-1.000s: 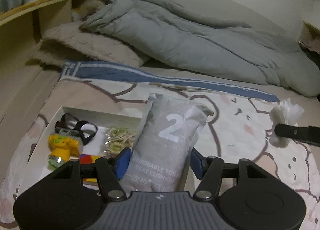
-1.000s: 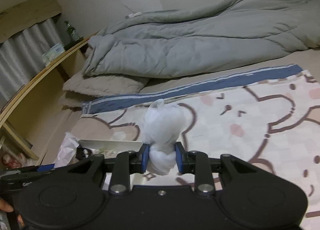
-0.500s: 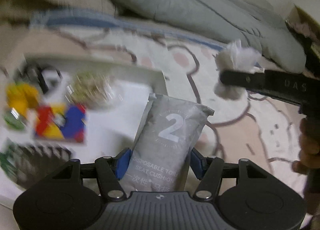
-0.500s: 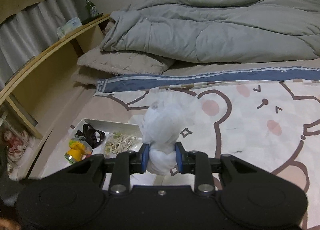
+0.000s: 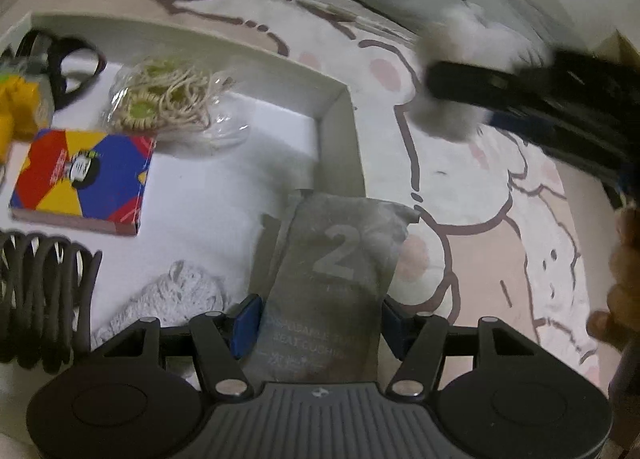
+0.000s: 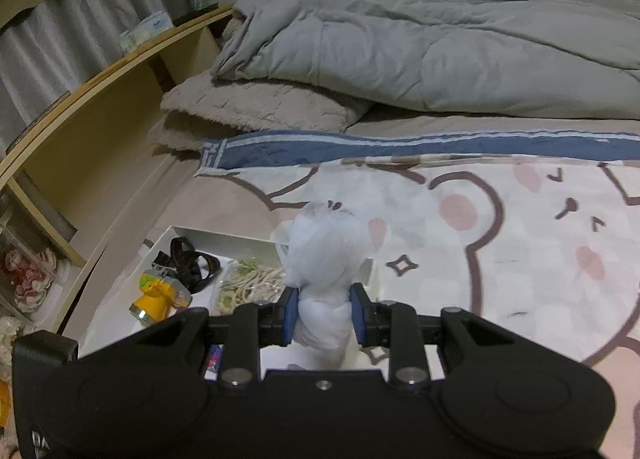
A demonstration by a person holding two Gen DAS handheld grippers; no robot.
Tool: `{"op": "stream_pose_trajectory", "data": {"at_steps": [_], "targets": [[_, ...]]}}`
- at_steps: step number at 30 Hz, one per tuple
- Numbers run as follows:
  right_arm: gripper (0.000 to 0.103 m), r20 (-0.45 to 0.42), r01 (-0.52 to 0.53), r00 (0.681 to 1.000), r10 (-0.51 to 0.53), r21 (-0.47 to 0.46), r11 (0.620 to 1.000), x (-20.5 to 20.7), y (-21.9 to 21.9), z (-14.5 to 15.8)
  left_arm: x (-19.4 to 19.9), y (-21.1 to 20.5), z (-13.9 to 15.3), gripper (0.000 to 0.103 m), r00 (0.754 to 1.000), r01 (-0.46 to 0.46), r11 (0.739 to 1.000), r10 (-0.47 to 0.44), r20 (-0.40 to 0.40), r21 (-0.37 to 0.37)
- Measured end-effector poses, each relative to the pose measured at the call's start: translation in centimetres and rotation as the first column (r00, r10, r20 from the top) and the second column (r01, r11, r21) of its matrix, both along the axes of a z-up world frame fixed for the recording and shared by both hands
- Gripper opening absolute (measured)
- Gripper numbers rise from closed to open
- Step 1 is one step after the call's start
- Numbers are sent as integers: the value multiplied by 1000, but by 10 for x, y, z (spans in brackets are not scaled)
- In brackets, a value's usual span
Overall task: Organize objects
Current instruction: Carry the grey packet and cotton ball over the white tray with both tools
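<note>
Loading both held items into the white tray [image 5: 340, 115] on the bed.
Left to right in the tray: black strap [image 5: 68, 59] and yellow toy [image 5: 20, 111] at far left, bagged rubber bands [image 5: 168, 103], colourful card box [image 5: 80, 175], black coiled cord [image 5: 44, 299] and a white lace piece [image 5: 172, 299] at the near side. Left tool [image 5: 320, 323] is clamped on the grey seat-cushion pack [image 5: 340, 259], which hangs over the tray's right wall, partly inside. Right tool [image 6: 324, 315] is clamped on a white crumpled bag [image 6: 324, 255], held above the bear-print sheet [image 6: 520, 259] just right of the tray. Judgement: placement step, both items not yet down. Next: shift the pack left into the bare patch by the right wall, lower, release; then bring the bag over the tray.
</note>
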State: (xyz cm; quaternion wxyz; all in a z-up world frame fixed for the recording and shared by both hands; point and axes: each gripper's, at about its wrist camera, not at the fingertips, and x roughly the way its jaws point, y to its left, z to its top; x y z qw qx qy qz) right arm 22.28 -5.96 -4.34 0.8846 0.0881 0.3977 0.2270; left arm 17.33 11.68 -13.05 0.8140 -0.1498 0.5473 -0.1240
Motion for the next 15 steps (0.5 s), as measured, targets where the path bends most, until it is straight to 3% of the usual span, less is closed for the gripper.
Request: {"op": "stream_pose_trajectory", "data": {"at_steps": [6,10,15], "targets": [[29,-31,-23,999,23,-2,1000,9,22,-7,-5,-7,10,63,997,60,995,-63,44,78],[29,-37,-29,999,29,2,1000,11,28,-9,-3,19,-4,62,998,-52,995,49,-29,-89],[29,-39,-32,999,33,21,999,10,24,-9,-9,51,-3,61,985,-168,962,170,-10,-216]]}}
